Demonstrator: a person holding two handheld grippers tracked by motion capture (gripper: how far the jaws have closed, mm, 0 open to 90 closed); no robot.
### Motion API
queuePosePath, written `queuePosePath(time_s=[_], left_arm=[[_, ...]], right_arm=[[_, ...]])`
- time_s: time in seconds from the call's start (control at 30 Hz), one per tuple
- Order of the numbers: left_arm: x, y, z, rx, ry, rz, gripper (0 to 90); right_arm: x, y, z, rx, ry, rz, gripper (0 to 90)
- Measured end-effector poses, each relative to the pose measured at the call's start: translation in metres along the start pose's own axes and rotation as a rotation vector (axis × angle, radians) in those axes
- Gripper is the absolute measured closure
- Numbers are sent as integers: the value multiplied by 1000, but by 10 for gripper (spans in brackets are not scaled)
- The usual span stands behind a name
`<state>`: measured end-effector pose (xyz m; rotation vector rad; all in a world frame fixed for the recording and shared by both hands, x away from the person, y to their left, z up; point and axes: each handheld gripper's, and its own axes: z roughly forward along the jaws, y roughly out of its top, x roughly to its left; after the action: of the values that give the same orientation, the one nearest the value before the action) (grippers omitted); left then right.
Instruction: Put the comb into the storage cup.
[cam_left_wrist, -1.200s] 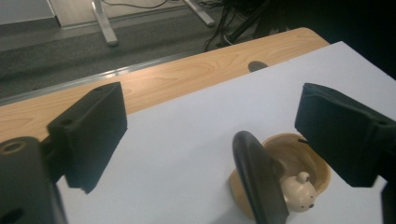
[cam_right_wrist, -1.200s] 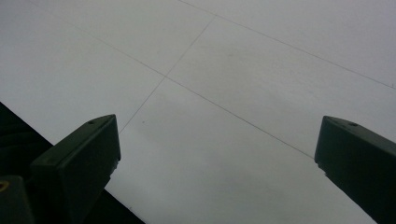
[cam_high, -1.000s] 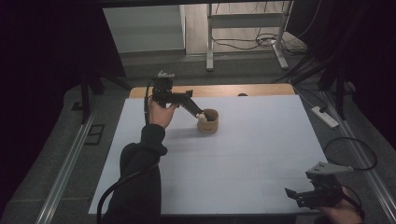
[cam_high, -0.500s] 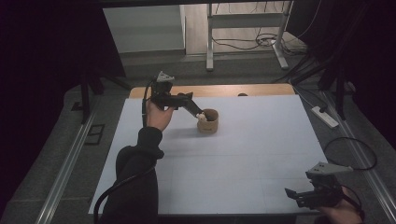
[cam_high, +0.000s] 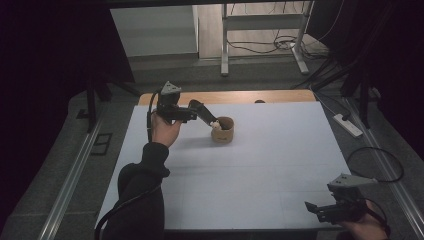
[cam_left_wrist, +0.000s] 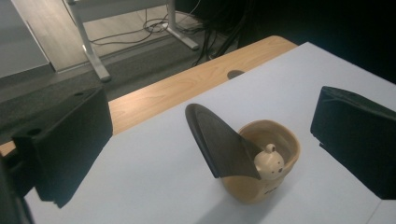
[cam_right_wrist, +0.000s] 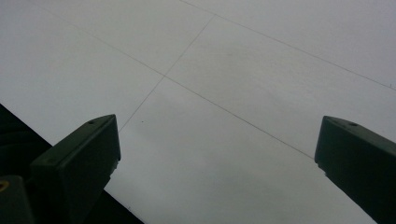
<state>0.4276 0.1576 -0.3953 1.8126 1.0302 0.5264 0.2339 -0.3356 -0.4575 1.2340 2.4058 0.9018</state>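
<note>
Tan cup (cam_high: 222, 131) sits just above centre of the high view, on my white table sheet (cam_high: 260, 170), holding a black shoehorn-like paddle (cam_left_wrist: 219, 142) and a small cream figure (cam_left_wrist: 269, 161). My left gripper (cam_high: 202, 112), upper left of centre, has just opened wide, gripping nothing. My right gripper (cam_high: 312, 209), lower right, is spread open and empty.

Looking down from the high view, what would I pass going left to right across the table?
Black left gripper in a raised hand → tan round cup holding a small cream figurine → bare white tabletop → black right gripper at the near right corner.
</note>
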Motion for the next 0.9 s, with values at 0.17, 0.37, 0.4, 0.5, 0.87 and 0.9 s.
queuePosePath(time_s=[0.17, 0.37, 0.4, 0.5, 0.87, 0.9], left_arm=[[-1, -3, -4, -12, -23, -17, 0], [0, -9, -8, -16, -60, 1, 8], [0, -10, -8, -12, -66, 8, 9], [1, -13, -10, -6, -71, 26, 14], [-2, -22, -22, -7, -70, 21, 0], [-3, -24, -23, -11, -68, 20, 0]], right_arm=[[0, 0, 0, -1, -1, 0, 2], [0, 0, 0, -2, -2, -1, 3], [0, 0, 0, -2, -2, -2, 3], [0, 0, 0, 0, -3, 0, 2], [0, 0, 0, 1, -6, -3, 2], [0, 0, 0, 1, -6, -3, 2]])
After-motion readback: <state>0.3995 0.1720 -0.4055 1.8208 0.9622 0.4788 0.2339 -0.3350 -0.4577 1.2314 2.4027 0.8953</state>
